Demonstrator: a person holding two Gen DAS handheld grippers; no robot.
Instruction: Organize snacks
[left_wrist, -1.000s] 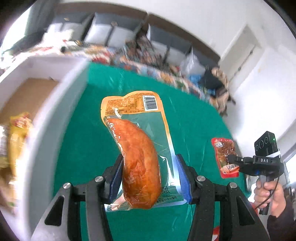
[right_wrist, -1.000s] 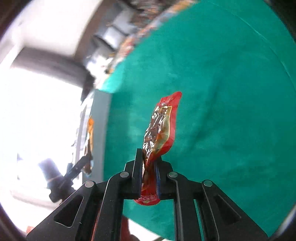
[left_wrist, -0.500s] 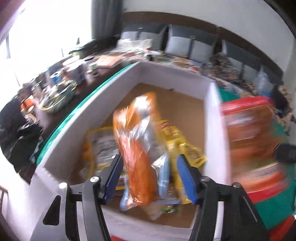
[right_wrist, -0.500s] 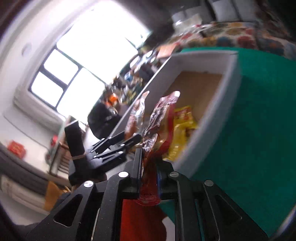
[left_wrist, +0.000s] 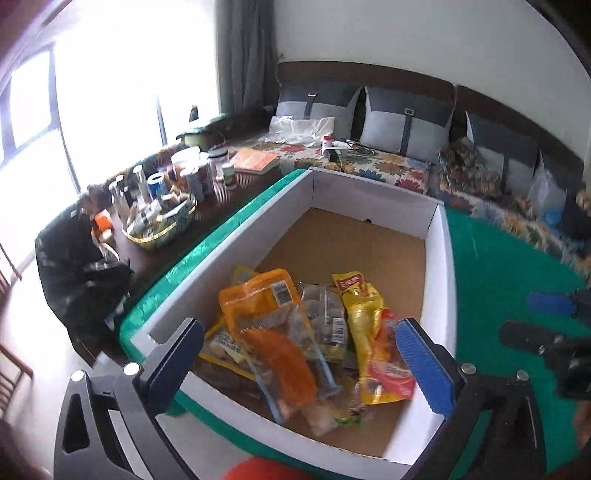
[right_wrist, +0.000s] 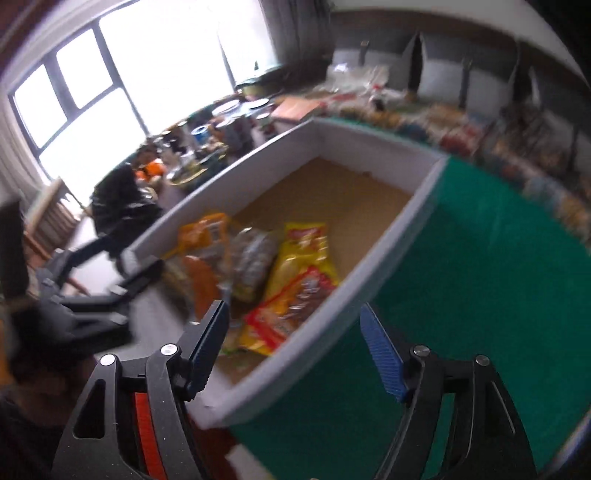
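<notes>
below us, green cloth (left_wrist: 495, 266) covers table; sofa with grey cushions (left_wrist: 402, 122) behind white box (left_wrist: 439, 258), cluttered side table (left_wrist: 170, 199) left of box. box walls low, cardboard floor at far end bare. our left gripper (left_wrist: 299, 362) over box near end, jaws opening, nothing between. sausage pack (left_wrist: 273, 332) and yellow pack (left_wrist: 365, 321) lie inside box. our right gripper (right_wrist: 295, 350) over box right wall, jaws opening, empty.

White box (left_wrist: 436, 236) with brown floor, green tablecloth (left_wrist: 498, 273), yellow packet (left_wrist: 364, 306), orange packet (left_wrist: 258, 295), floral sofa cover (left_wrist: 373, 166)
</notes>
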